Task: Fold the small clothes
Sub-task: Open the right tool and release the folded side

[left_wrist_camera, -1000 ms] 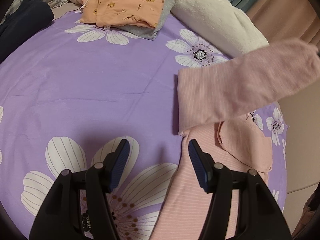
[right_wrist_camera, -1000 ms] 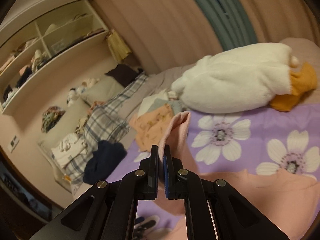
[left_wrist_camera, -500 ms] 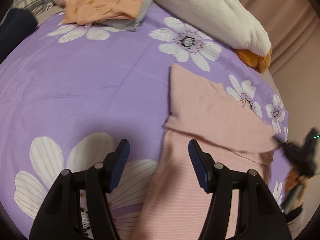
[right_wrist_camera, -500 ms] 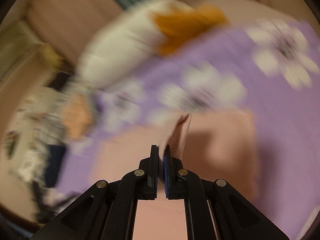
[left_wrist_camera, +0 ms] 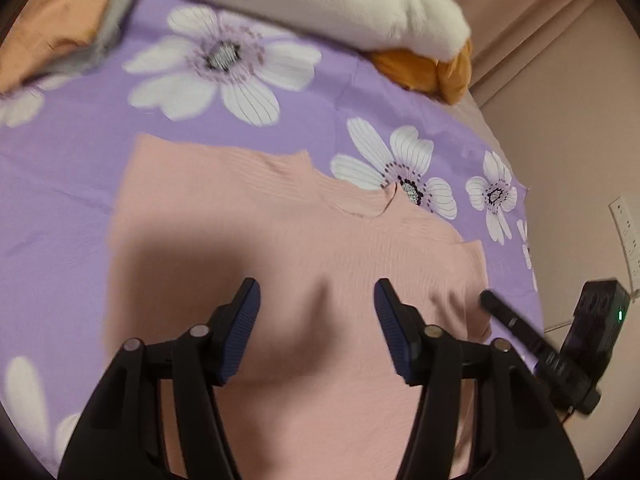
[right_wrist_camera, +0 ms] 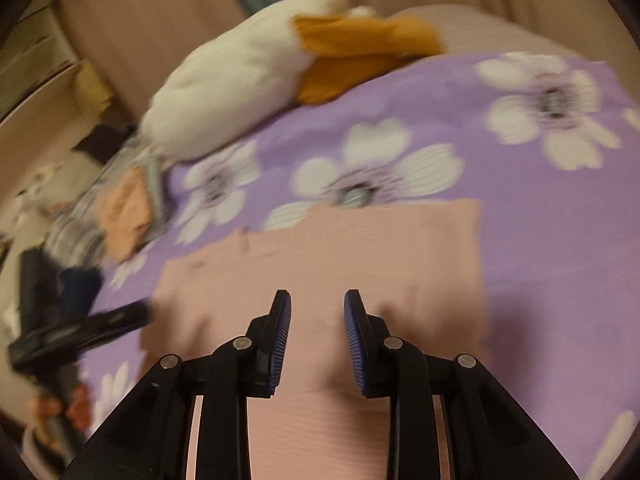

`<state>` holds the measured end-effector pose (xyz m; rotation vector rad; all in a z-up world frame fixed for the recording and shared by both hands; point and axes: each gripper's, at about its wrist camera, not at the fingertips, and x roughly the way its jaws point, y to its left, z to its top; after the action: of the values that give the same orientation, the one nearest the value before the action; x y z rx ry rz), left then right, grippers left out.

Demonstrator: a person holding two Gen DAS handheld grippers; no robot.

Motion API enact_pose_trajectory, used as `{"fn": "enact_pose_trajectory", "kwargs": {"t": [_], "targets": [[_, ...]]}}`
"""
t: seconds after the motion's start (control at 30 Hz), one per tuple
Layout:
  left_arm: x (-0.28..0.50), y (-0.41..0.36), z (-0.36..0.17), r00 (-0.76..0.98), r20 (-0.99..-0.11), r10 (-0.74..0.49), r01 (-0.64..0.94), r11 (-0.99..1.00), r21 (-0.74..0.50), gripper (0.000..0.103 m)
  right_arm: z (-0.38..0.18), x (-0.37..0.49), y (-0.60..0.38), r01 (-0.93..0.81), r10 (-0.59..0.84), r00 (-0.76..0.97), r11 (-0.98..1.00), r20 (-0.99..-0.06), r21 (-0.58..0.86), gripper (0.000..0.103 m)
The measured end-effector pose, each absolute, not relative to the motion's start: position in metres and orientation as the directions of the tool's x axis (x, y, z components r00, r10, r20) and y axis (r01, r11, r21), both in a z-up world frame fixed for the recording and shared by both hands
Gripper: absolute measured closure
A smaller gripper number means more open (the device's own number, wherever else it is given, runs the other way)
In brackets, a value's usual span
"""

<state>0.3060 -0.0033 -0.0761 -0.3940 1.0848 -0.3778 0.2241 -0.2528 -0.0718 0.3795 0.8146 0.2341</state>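
A: Lying flat on the purple flowered bed [left_wrist_camera: 80,168] is the pink top [left_wrist_camera: 248,216], one side folded in over the body.

B: And the grippers?

A: Left gripper [left_wrist_camera: 316,304] hangs over the top, jaws spread wide, holding nothing. Right gripper [right_wrist_camera: 317,312] is parted too, less widely, also empty, above the same cloth.

B: Anything else nearby?

A: A white plush [right_wrist_camera: 224,92] with orange feet lies beyond the top, and folded orange clothes [left_wrist_camera: 56,20] sit far left.
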Motion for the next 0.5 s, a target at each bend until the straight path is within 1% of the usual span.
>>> {"fn": "enact_pose_trajectory", "kwargs": {"t": [0.07,0.1,0.13,0.17,0.23,0.27,0.3,0.33,0.37,0.4,0.5], "targets": [[0.316,-0.009,-0.086,0.414,-0.774,-0.48,0.103,0.869,-0.483,0.065,-0.081,0.229,-0.245,-0.076,0.342,0.653,0.918,-0.676,0.39,0.076],[0.32,-0.009,-0.091,0.418,-0.774,-0.475,0.1,0.871,-0.48,0.066,-0.086,0.232,-0.242,-0.08,0.339,0.645,0.921,-0.685,0.38,0.08],[0.322,-0.009,-0.094,0.423,-0.775,-0.47,0.095,0.873,-0.478,0.066,-0.093,0.237,-0.238,-0.082,0.343,0.633,0.921,-0.695,0.38,0.081],[0.326,-0.006,-0.098,0.427,-0.774,-0.468,0.087,0.873,-0.48,0.066,-0.097,0.237,-0.239,-0.08,0.346,0.626,0.92,-0.699,0.384,0.081],[0.333,-0.001,-0.106,0.439,-0.787,-0.433,0.061,0.889,-0.454,0.069,-0.104,0.241,-0.239,-0.066,0.341,0.611,0.921,-0.715,0.383,0.081],[0.337,0.004,-0.113,0.432,-0.798,-0.42,0.043,0.893,-0.447,0.078,-0.109,0.244,-0.242,-0.051,0.328,0.604,0.925,-0.726,0.375,0.082],[0.339,0.006,-0.116,0.431,-0.803,-0.412,0.034,0.896,-0.442,0.093,-0.112,0.239,-0.243,-0.044,0.322,0.6,0.927,-0.732,0.371,0.082],[0.341,0.01,-0.12,0.431,-0.809,-0.399,0.027,0.902,-0.431,0.099,-0.116,0.238,-0.246,-0.036,0.316,0.595,0.929,-0.739,0.369,0.082],[0.341,0.015,-0.122,0.436,-0.811,-0.391,0.025,0.906,-0.423,0.099,-0.118,0.235,-0.248,-0.031,0.313,0.595,0.929,-0.741,0.368,0.083],[0.341,0.019,-0.123,0.438,-0.804,-0.403,0.028,0.899,-0.436,0.099,-0.12,0.234,-0.251,-0.026,0.306,0.597,0.931,-0.742,0.364,0.09],[0.336,0.029,-0.122,0.434,-0.792,-0.429,0.01,0.882,-0.472,0.099,-0.12,0.23,-0.254,-0.011,0.296,0.599,0.932,-0.744,0.362,0.094]]}}
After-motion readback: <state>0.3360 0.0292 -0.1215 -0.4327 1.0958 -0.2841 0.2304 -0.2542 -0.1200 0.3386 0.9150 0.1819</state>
